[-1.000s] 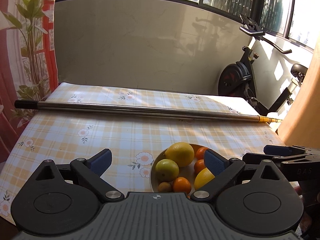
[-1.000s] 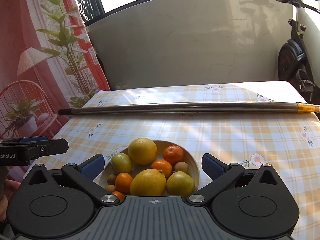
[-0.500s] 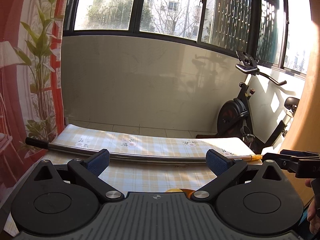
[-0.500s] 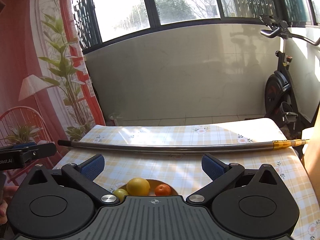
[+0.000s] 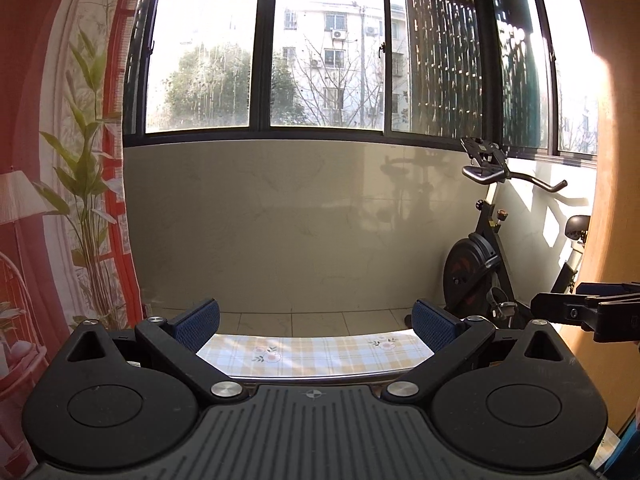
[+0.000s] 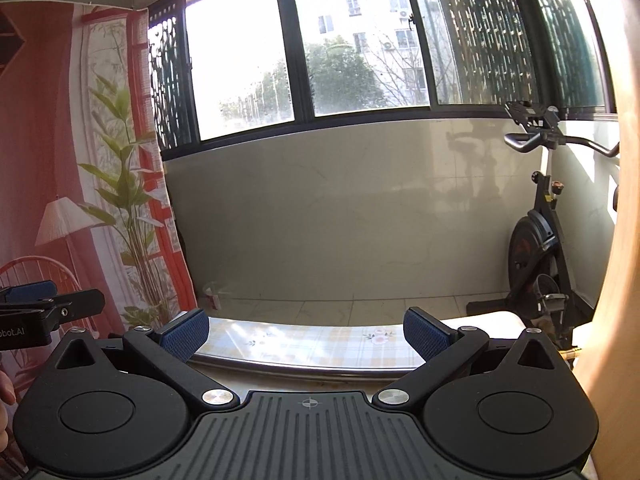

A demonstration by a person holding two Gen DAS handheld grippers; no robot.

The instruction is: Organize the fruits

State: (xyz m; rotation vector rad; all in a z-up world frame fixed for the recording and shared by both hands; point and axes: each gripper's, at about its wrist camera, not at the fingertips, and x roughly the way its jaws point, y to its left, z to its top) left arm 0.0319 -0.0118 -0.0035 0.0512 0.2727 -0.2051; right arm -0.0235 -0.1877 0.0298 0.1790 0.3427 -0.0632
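both the left gripper (image 5: 316, 316) and right gripper (image 6: 306, 330) gape wide, holding nothing; only the checked tablecloth (image 5: 320, 354) shows at 6 o'clock, no fruit visible, so progress can't be judged.

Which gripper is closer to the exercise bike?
Right. The right gripper is on the bike's side; the exercise bike stands off to its right. The left gripper sits further left, with the right one between it and the bike.
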